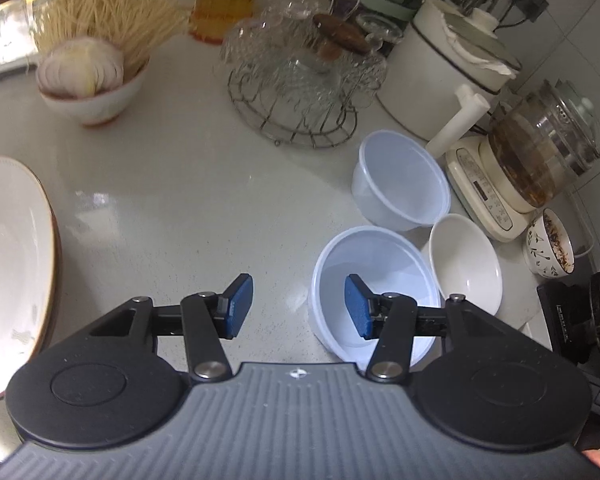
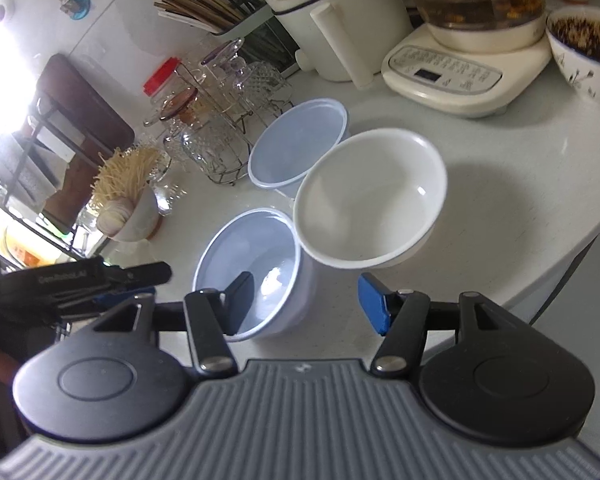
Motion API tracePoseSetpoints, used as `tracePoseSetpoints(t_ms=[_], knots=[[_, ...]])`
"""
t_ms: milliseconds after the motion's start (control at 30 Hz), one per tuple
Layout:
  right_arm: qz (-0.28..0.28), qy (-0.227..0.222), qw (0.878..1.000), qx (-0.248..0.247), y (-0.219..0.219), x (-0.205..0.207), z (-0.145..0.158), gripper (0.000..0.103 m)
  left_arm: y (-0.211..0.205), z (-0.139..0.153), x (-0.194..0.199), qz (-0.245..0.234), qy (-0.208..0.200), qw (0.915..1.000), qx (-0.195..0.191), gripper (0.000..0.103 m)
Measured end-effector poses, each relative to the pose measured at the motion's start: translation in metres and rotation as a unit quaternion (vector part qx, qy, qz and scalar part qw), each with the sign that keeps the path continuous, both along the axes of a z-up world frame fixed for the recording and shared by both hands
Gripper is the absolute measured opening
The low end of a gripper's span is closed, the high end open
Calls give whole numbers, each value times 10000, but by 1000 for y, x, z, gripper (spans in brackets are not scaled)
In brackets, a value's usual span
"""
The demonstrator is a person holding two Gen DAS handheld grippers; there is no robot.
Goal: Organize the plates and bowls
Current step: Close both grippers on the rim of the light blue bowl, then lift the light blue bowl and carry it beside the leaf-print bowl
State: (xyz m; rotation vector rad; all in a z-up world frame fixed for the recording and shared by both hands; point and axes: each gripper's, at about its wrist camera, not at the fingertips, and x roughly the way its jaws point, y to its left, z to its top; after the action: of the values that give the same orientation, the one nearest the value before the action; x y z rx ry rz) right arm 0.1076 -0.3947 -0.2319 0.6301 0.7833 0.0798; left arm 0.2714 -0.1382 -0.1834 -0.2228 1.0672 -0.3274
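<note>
Both grippers straddle the near plastic bowl's (image 1: 374, 292) rim, jaws half open, gripping nothing: left gripper (image 1: 299, 306), right gripper (image 2: 306, 304). White bowl (image 2: 370, 198) beside, near the worktop (image 1: 180, 208) edge, probably for stacking.

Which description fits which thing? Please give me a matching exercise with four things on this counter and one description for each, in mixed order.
Things:
1. nearest plastic bowl
2. white bowl
3. patterned bowl
4. small bowl

Descriptions:
A. holds dry noodles and a cut onion
B. has a gripper finger over its inside
C. holds dark crumbs
D. tilted, leaning on a plastic bowl

Pairs: 1-B, 2-D, 3-C, 4-A
</note>
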Motion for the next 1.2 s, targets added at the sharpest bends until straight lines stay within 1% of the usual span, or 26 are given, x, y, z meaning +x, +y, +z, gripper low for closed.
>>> tracePoseSetpoints(t_ms=[67, 133, 300, 367, 433, 500, 533, 567, 600, 633, 700, 767, 800, 867, 933, 1000, 1200], knots=[[-43, 66, 9999, 144, 1, 2, -4, 60, 0, -4, 0, -28, 31, 10000, -21, 57], [-51, 85, 9998, 154, 4, 3, -6, 59, 0, -9, 0, -40, 30, 10000, -35, 57], [-73, 257, 9993, 268, 8, 7, -13, 51, -1, -24, 3, -45, 230, 9994, -256, 57], [-106, 299, 9992, 248, 9, 9, -15, 46, -2, -29, 4, -55, 260, 9994, -243, 57], [-101, 325, 9988, 340, 9, 12, -18, 41, -3, -34, 5, -53, 306, 9993, -224, 55], [-81, 360, 9987, 343, 11, 16, -21, 36, -3, -36, 5, 37, 221, 9997, -69, 52], [-54, 334, 9990, 300, 13, 17, -22, 34, -1, -37, 6, 54, 213, 9997, -87, 50], [-21, 300, 9992, 274, 16, 19, -21, 33, 0, -38, 8, 77, 267, 9995, -133, 44], [22, 282, 9993, 244, 18, 21, -21, 31, 2, -40, 10, 67, 341, 9992, -211, 41], [67, 261, 9994, 212, 20, 23, -19, 27, 3, -41, 11, 33, 394, 9989, -260, 38], [127, 264, 9994, 177, 25, 27, -19, 23, 3, -41, 12, -39, 415, 9988, -264, 34], [167, 260, 9993, 207, 27, 30, -20, 17, 2, -39, 12, -104, 381, 9989, -262, 23], [184, 249, 9993, 205, 29, 31, -19, 17, 1, -38, 12, -125, 355, 9990, -240, 20], [230, 213, 9993, 192, 31, 32, -18, 15, -1, -37, 12, -166, 293, 9993, -170, 11], [301, 156, 9993, 174, 34, 32, -15, 14, 0, -35, 10, -153, 276, 9995, -73, 11], [363, 86, 9992, 120, 37, 33, -12, 13, 1, -31, 9, -170, 171, 9997, -17, 11], [584, 1, 9983, 14, 47, 41, -5, 13, 15, -20, 4, -46, 53, 10000, -9, 11]])
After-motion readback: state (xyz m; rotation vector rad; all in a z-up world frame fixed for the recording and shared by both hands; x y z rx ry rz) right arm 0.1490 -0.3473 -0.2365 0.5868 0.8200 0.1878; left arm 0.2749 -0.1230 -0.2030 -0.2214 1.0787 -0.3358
